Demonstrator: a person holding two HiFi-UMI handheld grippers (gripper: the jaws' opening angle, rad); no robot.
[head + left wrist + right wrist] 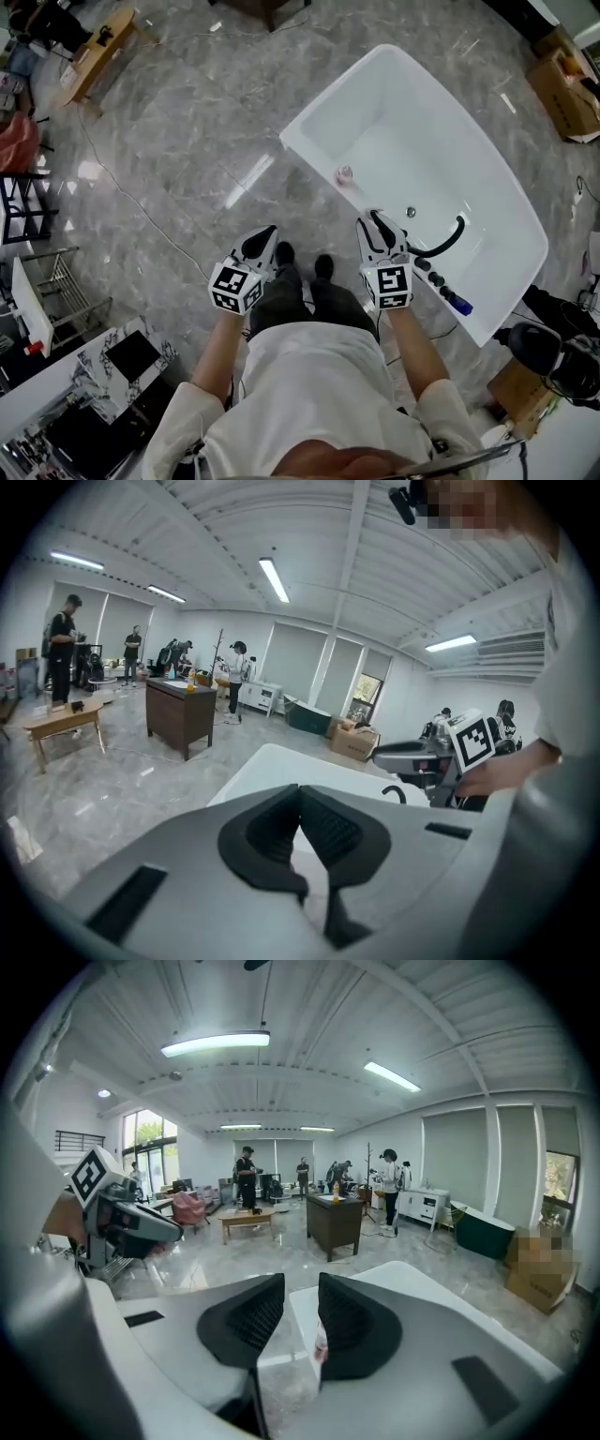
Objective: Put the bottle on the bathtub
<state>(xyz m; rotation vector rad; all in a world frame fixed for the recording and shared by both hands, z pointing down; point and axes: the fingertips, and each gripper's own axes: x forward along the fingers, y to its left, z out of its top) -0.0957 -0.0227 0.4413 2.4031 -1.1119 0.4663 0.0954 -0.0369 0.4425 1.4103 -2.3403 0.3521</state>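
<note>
A small pinkish bottle [344, 174] stands on the near rim of the white bathtub [487, 187], close to its left corner. My right gripper [373, 221] hovers just short of it, jaws a narrow gap apart and empty. In the right gripper view the bottle [322, 1345] peeks out beside the right pad, on the bathtub's corner [302, 1321], ahead of my right gripper [300, 1283]. My left gripper [266, 234] hangs over the floor left of the tub, shut on nothing. In the left gripper view my left gripper [300, 793] has its pads touching, with the bathtub [272, 766] beyond.
A black faucet [442, 244], dark knobs and a blue item [457, 302] sit on the tub's near right rim. Cardboard boxes [567, 89] stand at the right, a wooden table [94, 56] at the top left. A dark cabinet [333, 1218] and several people are farther off.
</note>
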